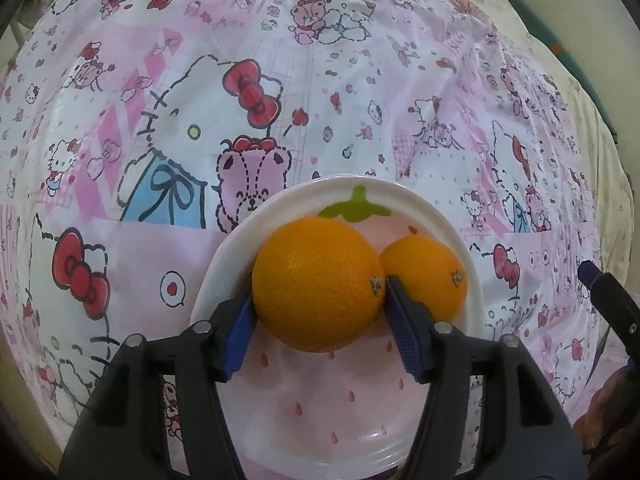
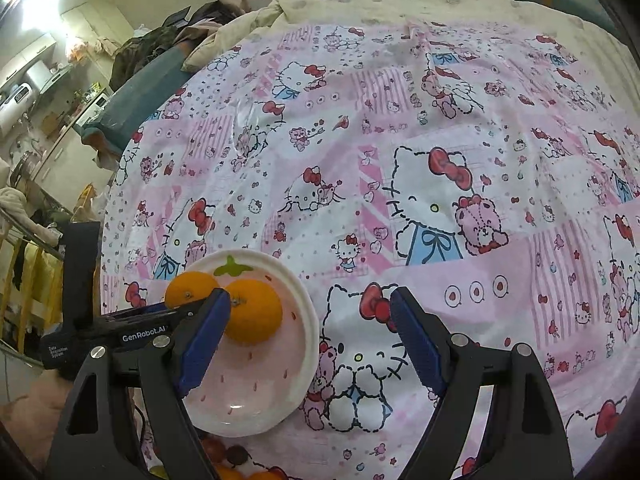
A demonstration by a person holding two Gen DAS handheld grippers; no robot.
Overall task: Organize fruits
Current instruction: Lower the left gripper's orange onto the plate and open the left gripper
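A large orange (image 1: 316,282) sits between the blue pads of my left gripper (image 1: 320,292), which is shut on it over a pink strawberry-pattern plate (image 1: 320,420). A smaller orange (image 1: 430,276) lies on the plate, touching the large one on its right. In the right wrist view the same plate (image 2: 256,396) holds both oranges (image 2: 254,310), with the left gripper reaching in from the left. My right gripper (image 2: 310,300) is open and empty, hovering over the cloth beside the plate.
A Hello Kitty cloth (image 1: 280,100) covers the surface over a cream quilt (image 2: 380,4). Several small fruits (image 2: 232,456) lie at the lower edge of the right wrist view. A cluttered room lies beyond the left edge.
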